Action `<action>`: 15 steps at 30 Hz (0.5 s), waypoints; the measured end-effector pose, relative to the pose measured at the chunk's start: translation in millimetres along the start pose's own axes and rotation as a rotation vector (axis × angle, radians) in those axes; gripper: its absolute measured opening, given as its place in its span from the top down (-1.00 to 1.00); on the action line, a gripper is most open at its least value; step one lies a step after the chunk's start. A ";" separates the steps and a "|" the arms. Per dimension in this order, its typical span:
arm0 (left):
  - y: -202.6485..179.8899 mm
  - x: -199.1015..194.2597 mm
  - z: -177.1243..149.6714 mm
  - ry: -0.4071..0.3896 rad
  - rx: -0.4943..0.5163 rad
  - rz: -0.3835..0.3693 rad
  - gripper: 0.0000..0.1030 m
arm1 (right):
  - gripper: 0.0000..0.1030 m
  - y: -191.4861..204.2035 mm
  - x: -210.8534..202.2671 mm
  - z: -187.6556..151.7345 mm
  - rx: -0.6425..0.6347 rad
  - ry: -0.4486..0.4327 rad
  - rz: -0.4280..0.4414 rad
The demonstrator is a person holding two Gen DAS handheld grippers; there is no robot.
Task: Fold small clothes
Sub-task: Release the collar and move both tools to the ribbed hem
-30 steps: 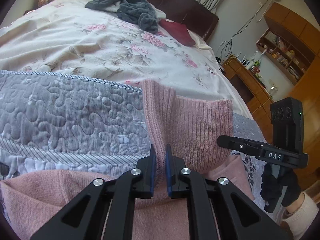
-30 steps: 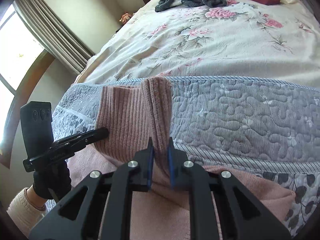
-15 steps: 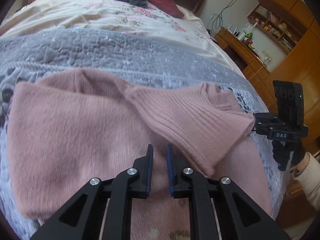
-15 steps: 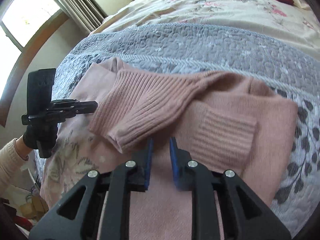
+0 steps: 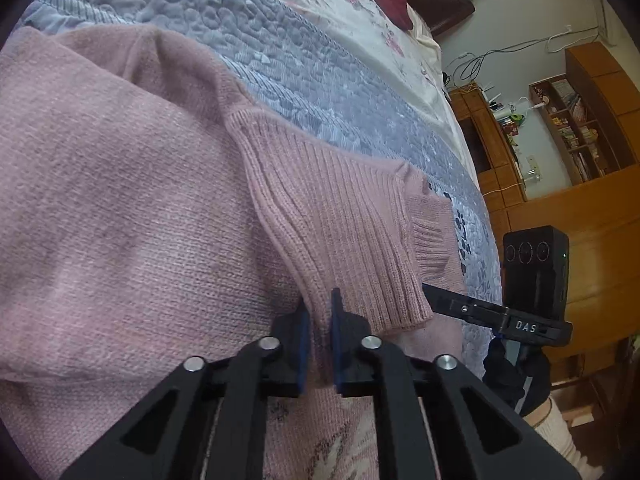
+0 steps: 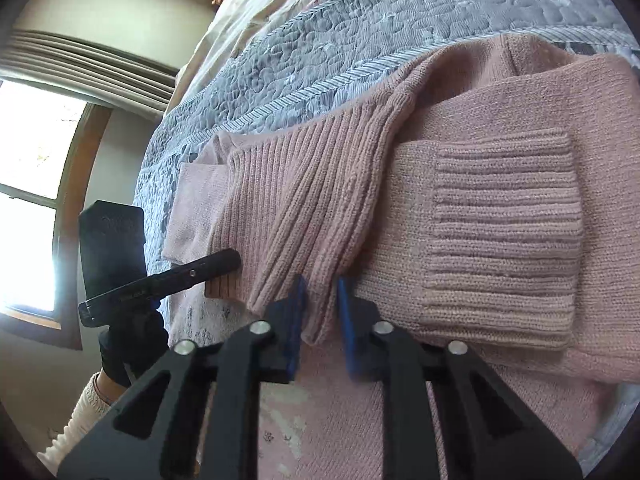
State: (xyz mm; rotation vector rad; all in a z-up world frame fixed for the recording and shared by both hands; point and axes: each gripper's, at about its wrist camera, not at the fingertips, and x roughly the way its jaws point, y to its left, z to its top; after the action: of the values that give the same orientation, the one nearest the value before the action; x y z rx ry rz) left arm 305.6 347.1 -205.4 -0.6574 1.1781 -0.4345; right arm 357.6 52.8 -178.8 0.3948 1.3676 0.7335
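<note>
One pink sweater [image 5: 120,200] flat on the bed [image 5: 320,60], two sleeves folded across it. Left gripper [image 5: 318,320] jaws pinch the ribbed hem edge between them. Right gripper [image 6: 322,308] jaws slightly parted around the same hem; grasp unclear. One cuff [image 6: 504,236] just right of right jaws.

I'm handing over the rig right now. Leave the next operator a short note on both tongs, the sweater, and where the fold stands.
Left tongs: shut on the ribbed hem of the pink sweater.
Right tongs: shut on the same hem, at its other end.
Sweater lies on the grey quilt; one sleeve cuff is already folded across the body.
Done: hem folded over onto the body.
Left: release both tongs, smooth, likely fold once more.
</note>
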 end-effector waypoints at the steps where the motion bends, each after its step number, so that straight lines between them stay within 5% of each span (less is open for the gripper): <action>1: -1.6 -4.0 3.4 -0.019 0.005 0.001 0.84 | 0.79 0.3 -2.9 1.7 0.006 -0.015 0.014; 5: 0.0 -32.4 20.9 -0.115 0.035 -0.008 0.85 | 0.82 -1.1 -26.2 10.1 0.003 -0.094 0.039; 10: 18.4 -10.2 13.2 0.000 0.019 0.023 0.85 | 0.83 -12.9 -6.1 7.1 0.026 -0.034 -0.033; 15: 25.5 -10.3 0.8 -0.046 -0.010 0.029 0.81 | 0.83 -21.4 10.2 -2.6 0.040 -0.039 -0.080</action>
State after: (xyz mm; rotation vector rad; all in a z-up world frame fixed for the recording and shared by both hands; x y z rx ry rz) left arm 302.3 372.6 -215.2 -0.6550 1.1457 -0.3868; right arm 360.6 43.8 -200.7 0.3823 1.3555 0.6303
